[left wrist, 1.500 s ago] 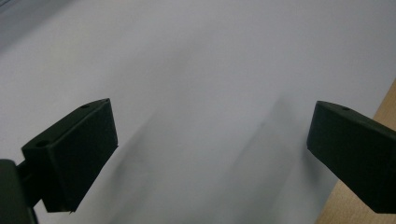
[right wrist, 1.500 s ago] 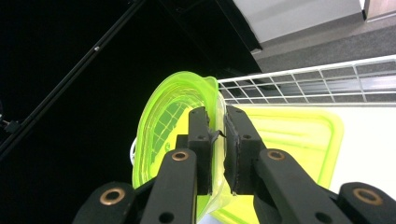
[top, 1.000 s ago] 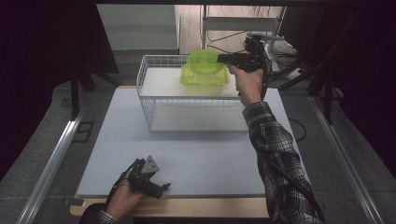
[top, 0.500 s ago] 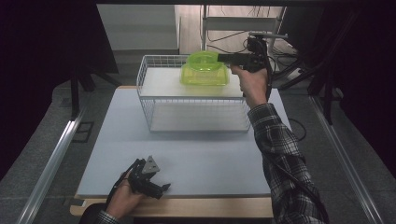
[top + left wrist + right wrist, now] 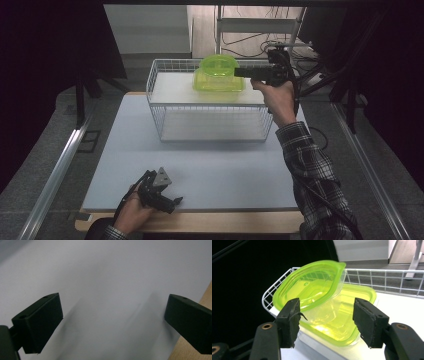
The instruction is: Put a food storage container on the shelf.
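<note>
A clear green container [image 5: 218, 82] [image 5: 344, 302] sits on the white top of a wire basket [image 5: 210, 125]. Its green lid [image 5: 217, 64] [image 5: 309, 290] leans tilted on the far rim. My right gripper [image 5: 238, 72] [image 5: 327, 312] is level at the container's right side. It is open, its jaws have just been opening, and nothing is between the pads. My left gripper [image 5: 172, 205] [image 5: 113, 305] rests in a hand near the table's front edge, open wide over the mat with nothing in it.
A pale grey mat [image 5: 225, 165] covers the wooden table [image 5: 206, 295]. The basket's wire rim [image 5: 384, 271] rises around the white top. Cables and a stand [image 5: 260, 25] lie on the floor behind the table.
The right gripper's jaws have opened and let go of the green lid. The hand has drawn back a little to the right. The left gripper has not moved.
</note>
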`<act>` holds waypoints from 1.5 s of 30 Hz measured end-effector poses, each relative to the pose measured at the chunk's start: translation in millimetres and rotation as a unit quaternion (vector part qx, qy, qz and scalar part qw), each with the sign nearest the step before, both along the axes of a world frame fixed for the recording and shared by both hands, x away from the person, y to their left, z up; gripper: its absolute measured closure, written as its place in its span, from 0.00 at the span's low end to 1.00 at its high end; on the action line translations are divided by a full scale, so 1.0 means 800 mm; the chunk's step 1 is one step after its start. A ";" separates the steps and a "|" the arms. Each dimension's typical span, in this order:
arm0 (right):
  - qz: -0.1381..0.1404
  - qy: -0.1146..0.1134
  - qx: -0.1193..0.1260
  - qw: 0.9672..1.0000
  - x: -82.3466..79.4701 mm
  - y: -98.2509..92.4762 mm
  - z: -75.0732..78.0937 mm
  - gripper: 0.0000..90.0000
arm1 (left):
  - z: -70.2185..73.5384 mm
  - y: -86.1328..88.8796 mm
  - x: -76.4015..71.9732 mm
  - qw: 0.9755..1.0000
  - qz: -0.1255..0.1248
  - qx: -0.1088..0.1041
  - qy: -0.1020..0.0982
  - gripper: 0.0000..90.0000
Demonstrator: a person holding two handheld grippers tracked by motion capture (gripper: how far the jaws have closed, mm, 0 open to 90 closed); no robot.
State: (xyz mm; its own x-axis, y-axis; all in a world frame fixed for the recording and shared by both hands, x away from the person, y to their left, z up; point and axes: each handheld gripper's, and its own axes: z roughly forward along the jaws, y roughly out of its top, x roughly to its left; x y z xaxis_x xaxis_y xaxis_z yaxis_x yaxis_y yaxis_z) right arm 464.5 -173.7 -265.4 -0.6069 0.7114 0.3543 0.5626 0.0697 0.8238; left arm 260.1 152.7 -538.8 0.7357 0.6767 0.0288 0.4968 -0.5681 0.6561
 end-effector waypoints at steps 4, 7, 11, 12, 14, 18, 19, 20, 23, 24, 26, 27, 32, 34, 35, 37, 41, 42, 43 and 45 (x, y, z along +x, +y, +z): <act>0.010 -0.001 0.000 1.000 -0.006 0.000 -0.005 0.39 | 0.000 0.000 0.000 1.000 0.001 -0.002 0.001 0.02; 0.014 -0.004 -0.005 1.000 -0.012 0.001 -0.009 0.37 | 0.001 0.001 0.000 1.000 0.001 -0.005 0.002 0.02; 0.022 -0.006 -0.013 1.000 -0.018 0.004 -0.015 0.34 | 0.001 0.001 0.001 1.000 0.002 -0.007 0.002 0.02; 0.024 -0.008 -0.015 1.000 -0.019 0.004 -0.016 0.34 | 0.001 0.001 0.001 1.000 0.002 -0.007 0.002 0.02; 0.025 -0.009 -0.019 0.999 -0.022 0.005 -0.020 0.32 | 0.001 0.001 0.001 1.000 0.001 -0.007 0.002 0.02; 0.029 -0.008 -0.023 0.999 -0.026 0.005 -0.029 0.29 | 0.001 0.001 0.001 1.000 0.001 -0.005 0.002 0.02; 0.030 -0.007 -0.025 0.999 -0.027 0.005 -0.031 0.29 | 0.001 0.001 0.001 1.000 0.001 -0.006 0.002 0.02; 0.032 -0.007 -0.027 0.999 -0.028 0.005 -0.034 0.28 | 0.001 0.001 0.001 1.000 0.000 -0.005 0.002 0.02; 0.035 -0.008 -0.035 0.999 -0.031 0.006 -0.039 0.26 | 0.001 0.001 0.001 1.000 0.000 -0.006 0.002 0.02; 0.036 -0.009 -0.038 0.999 -0.032 0.006 -0.041 0.25 | 0.001 0.001 0.001 1.000 0.000 -0.006 0.003 0.02; 0.038 -0.009 -0.043 0.998 -0.034 0.006 -0.045 0.23 | 0.001 0.001 0.001 1.000 -0.001 -0.005 0.001 0.02; 0.039 -0.009 -0.046 0.998 -0.035 0.006 -0.047 0.22 | 0.001 0.001 0.001 1.000 -0.001 -0.006 0.001 0.02; 0.041 -0.012 -0.061 0.997 -0.041 0.006 -0.056 0.17 | 0.001 0.001 0.001 1.000 0.000 -0.008 0.000 0.02; 0.043 -0.015 -0.065 0.997 -0.043 0.005 -0.061 0.16 | 0.001 0.001 0.001 1.000 0.000 -0.008 0.000 0.02; 0.044 -0.013 -0.066 0.997 -0.044 0.005 -0.062 0.16 | 0.001 0.001 0.001 1.000 0.000 -0.008 0.000 0.02; 0.046 -0.015 -0.070 0.996 -0.046 0.004 -0.065 0.15 | 0.001 0.002 0.002 1.000 0.000 -0.009 -0.001 0.02; 0.045 -0.020 -0.079 0.996 -0.051 0.004 -0.070 0.14 | 0.002 0.002 0.002 1.000 0.000 -0.009 -0.001 0.02; 0.046 -0.018 -0.077 0.996 -0.052 0.003 -0.072 0.13 | 0.002 0.002 0.002 1.000 0.000 -0.009 -0.001 0.02; 0.047 -0.018 -0.075 0.996 -0.054 0.002 -0.073 0.13 | 0.002 0.002 0.002 1.000 0.000 -0.008 -0.001 0.02; 0.049 -0.018 -0.074 0.996 -0.056 0.002 -0.075 0.12 | 0.002 0.002 0.002 1.000 0.000 -0.008 -0.001 0.02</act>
